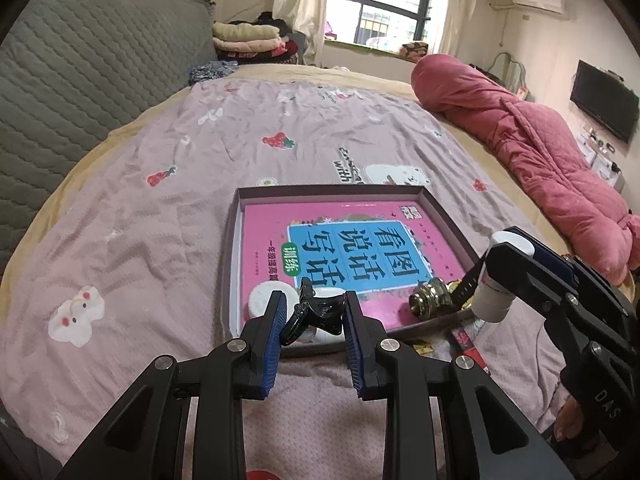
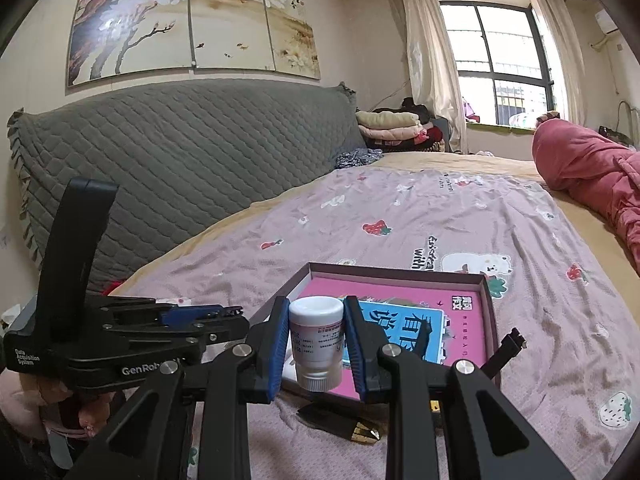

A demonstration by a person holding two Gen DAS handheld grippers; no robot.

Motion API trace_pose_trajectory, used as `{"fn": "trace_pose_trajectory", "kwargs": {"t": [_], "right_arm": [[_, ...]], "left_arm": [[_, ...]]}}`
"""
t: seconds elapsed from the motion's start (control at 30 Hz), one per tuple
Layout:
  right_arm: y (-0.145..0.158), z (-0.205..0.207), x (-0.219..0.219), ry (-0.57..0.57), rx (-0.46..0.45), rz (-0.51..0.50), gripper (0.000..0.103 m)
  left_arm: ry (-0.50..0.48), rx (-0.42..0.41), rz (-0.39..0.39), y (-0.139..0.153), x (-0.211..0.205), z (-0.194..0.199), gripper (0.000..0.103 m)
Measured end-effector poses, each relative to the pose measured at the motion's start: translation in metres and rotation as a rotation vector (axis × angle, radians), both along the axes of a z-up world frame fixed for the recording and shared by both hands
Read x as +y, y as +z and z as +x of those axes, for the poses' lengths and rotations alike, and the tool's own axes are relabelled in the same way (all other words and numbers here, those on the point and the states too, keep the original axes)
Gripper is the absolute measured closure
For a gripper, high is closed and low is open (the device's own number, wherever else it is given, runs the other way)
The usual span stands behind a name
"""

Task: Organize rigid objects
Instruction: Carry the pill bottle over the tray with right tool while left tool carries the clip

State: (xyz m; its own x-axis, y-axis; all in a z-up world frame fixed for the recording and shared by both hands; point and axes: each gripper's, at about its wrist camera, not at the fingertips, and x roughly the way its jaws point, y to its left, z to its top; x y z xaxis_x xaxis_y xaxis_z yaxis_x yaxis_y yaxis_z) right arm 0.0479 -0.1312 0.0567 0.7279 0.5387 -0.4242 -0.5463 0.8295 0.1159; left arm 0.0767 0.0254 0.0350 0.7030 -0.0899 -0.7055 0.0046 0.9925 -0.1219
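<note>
My left gripper is shut on a black hair claw clip, held just above the near edge of a shallow dark box on the bed. A pink book lies flat in the box. By its near rim are a white round lid and a brass knob. My right gripper is shut on a small white bottle, upright over the box's near corner. In the left wrist view that bottle hangs at the right in the right gripper.
A black strap leans on the box's right rim. A dark object with a gold tip lies on the pink sheet in front of the box. A red quilt is bundled at the right. The grey headboard stands at the left.
</note>
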Motion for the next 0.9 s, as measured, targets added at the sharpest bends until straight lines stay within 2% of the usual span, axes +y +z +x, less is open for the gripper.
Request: {"fn": "trace_pose_trajectory", "kwargs": {"t": [0.43, 0.9], "right_arm": [[0.003, 0.012, -0.005, -0.058, -0.025, 0.008, 0.076], [-0.029, 0.033, 0.01, -0.065, 0.003, -0.083, 0.075]], "left_arm": [[0.088, -0.012, -0.007, -0.001, 0.031, 0.008, 0.074], [0.097, 0.064, -0.003, -0.041, 0.034, 0.036, 0.074]]}}
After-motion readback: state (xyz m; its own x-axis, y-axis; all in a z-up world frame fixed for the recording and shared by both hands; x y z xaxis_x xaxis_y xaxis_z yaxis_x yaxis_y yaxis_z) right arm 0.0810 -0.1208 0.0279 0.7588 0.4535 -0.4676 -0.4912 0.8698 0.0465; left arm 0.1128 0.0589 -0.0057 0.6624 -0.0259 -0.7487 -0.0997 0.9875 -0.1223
